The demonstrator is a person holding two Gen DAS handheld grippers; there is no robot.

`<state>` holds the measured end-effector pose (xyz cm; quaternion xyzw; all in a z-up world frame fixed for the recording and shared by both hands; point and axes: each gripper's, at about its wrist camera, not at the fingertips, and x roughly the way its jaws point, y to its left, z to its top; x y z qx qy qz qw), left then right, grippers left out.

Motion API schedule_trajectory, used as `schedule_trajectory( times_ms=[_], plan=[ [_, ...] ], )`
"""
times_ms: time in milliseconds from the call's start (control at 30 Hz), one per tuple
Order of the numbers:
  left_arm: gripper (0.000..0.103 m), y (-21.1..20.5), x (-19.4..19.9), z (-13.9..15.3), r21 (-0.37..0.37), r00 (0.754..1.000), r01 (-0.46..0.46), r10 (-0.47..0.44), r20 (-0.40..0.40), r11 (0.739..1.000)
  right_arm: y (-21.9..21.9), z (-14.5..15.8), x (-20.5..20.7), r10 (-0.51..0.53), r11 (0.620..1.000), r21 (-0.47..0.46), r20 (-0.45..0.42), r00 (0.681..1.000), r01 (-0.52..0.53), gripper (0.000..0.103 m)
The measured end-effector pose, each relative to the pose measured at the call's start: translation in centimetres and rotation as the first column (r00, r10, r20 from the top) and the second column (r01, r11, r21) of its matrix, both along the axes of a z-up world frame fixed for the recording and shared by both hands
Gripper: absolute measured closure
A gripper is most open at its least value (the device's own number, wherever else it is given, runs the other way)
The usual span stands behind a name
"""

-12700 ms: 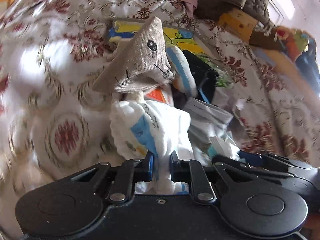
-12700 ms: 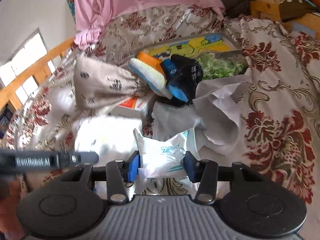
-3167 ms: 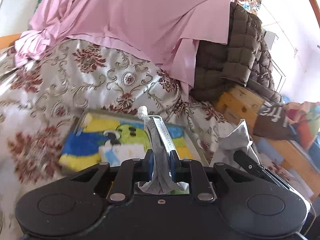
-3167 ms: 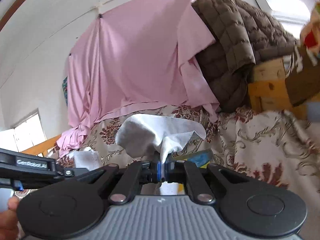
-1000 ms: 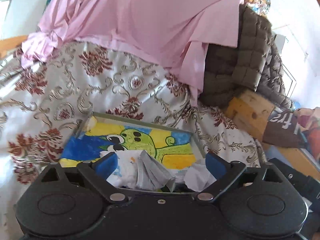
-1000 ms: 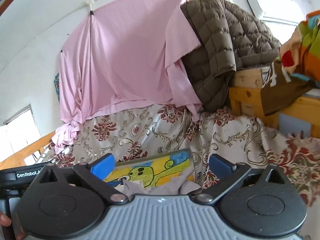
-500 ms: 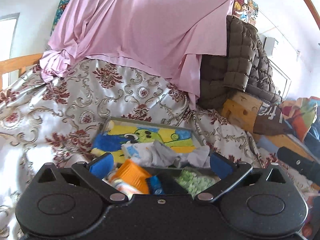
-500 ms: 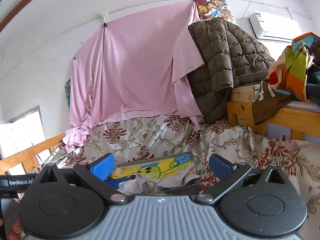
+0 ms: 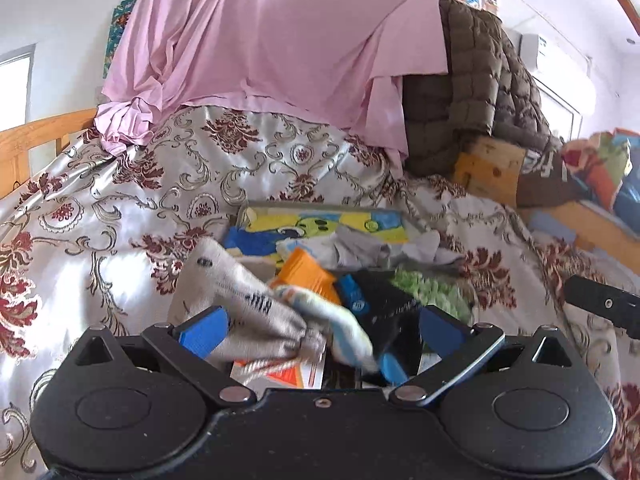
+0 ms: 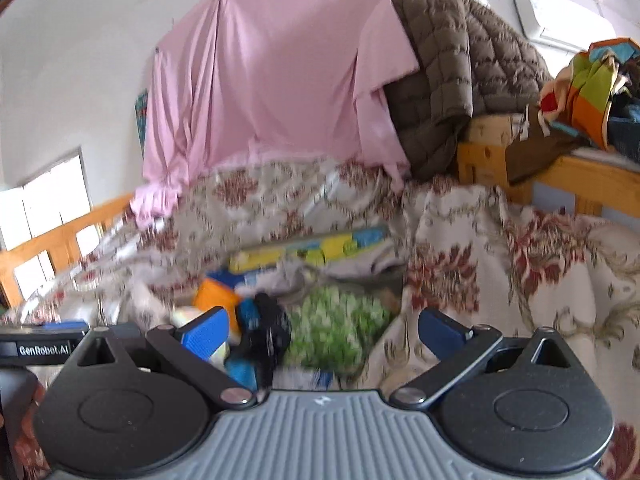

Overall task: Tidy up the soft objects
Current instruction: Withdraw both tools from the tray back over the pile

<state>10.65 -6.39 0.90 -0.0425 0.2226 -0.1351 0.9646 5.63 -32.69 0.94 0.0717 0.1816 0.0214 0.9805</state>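
A pile of soft things lies on the floral bedspread. A beige drawstring pouch, an orange sponge, a black-and-blue sock and a green fuzzy cloth lie in front of a cartoon-printed tray. White and grey cloths rest in the tray. My left gripper is open and empty just above the pouch and sock. My right gripper is open and empty over the sock and green cloth; the tray lies beyond.
A pink sheet hangs at the back. A brown quilted jacket drapes over a wooden frame at the right. A wooden bed rail runs along the left. The other gripper's arm shows at the right edge.
Both grippers have let go of the cloths, which now lie in the tray. Both have opened wide and dropped back toward the pile in front of it.
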Motion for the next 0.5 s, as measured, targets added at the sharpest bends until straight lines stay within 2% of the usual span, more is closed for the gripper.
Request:
schedule_trajectory(
  times_ms=[133, 500],
  plan=[
    [0.001, 0.3, -0.6, -1.2, 0.030, 1.000, 0.010, -0.009, -0.022, 1.000, 1.0, -1.3, 0.6, 0.020, 0.999, -0.033, -0.113, 0.993, -0.023, 0.000],
    [0.001, 0.6, -1.0, -3.8, 0.117, 0.998, 0.027, -0.019, -0.064, 0.993, 3.3, -4.4, 2.4, 0.072, 0.988, -0.115, -0.278, 0.958, -0.107, 0.000]
  ],
)
